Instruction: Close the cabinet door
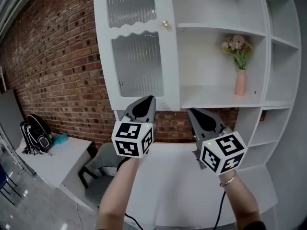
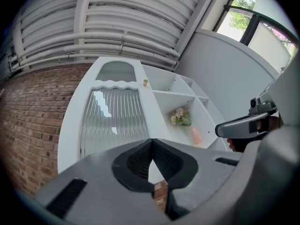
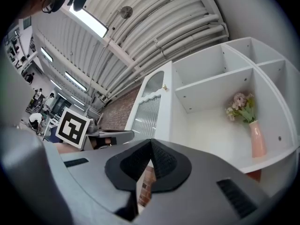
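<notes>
Head view: the tall white cabinet door with ribbed glass panels [image 1: 136, 66] hangs at the left of the open white shelf unit [image 1: 216, 30], its small brass knob [image 1: 165, 24] on the stile next to the shelves. The door's lower edge sits below the shelf line, so it probably stands swung outward, though how far is hard to judge from here. Both hands are low, beneath the door. The left tongs [image 1: 150, 99] and right tongs [image 1: 193, 112] point up toward it and touch nothing.

Left gripper view: these tongs are clenched tip to tip with nothing between them, and the door fills the space straight ahead. Used as a blunt pusher, they should meet the white frame on the knob side, never the glass. Contact there is farthest from the hinge, so a slow, steady push should swing the door home without a slam.

Right gripper view: these tongs are likewise clenched and empty. They are best kept off the pink vase of flowers [image 3: 257, 137] and out of the door's path.
</notes>
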Demonstrator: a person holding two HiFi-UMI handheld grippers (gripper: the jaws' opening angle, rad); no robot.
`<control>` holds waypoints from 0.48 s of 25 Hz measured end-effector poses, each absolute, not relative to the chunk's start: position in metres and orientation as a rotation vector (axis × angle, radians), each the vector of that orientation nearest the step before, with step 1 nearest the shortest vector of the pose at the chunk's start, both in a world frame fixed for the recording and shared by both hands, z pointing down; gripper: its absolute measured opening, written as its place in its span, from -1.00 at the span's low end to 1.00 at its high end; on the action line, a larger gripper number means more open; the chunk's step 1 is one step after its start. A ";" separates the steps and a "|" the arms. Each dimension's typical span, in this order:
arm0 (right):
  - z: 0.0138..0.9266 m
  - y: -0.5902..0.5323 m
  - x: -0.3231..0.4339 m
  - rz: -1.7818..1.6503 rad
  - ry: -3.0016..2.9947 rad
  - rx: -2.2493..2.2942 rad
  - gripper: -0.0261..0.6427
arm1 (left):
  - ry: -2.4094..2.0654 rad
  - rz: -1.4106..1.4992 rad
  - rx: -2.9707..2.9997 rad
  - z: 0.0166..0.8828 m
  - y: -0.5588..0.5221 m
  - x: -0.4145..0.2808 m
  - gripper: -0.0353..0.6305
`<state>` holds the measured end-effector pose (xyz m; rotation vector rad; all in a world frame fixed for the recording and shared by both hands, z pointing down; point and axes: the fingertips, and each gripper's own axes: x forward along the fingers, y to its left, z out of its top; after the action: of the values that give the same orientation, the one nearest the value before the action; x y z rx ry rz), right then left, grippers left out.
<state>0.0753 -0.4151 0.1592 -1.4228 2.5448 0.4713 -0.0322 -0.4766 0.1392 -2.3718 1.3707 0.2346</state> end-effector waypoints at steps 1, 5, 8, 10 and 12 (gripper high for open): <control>0.163 -0.415 0.075 0.465 2.548 -1.429 -0.92 | 1.379 0.227 -2.378 0.146 -0.475 -0.036 -0.87; 0.179 -0.414 0.076 0.413 2.552 -1.452 -0.92 | 1.405 0.196 -2.388 0.170 -0.466 -0.048 -0.87; 0.197 -0.412 0.076 0.340 2.557 -1.466 -0.92 | 1.434 0.176 -2.401 0.193 -0.454 -0.060 -0.87; 0.214 -0.410 0.078 0.288 2.563 -1.479 -0.92 | 1.455 0.164 -2.429 0.216 -0.446 -0.066 -0.87; 0.232 -0.406 0.079 0.238 2.570 -1.491 -0.92 | 1.473 0.141 -2.465 0.243 -0.436 -0.070 -0.87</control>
<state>0.0788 -0.4064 0.2324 -1.4912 2.5698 0.2384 -0.0700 -0.4356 0.2428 -2.4652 1.4728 0.1408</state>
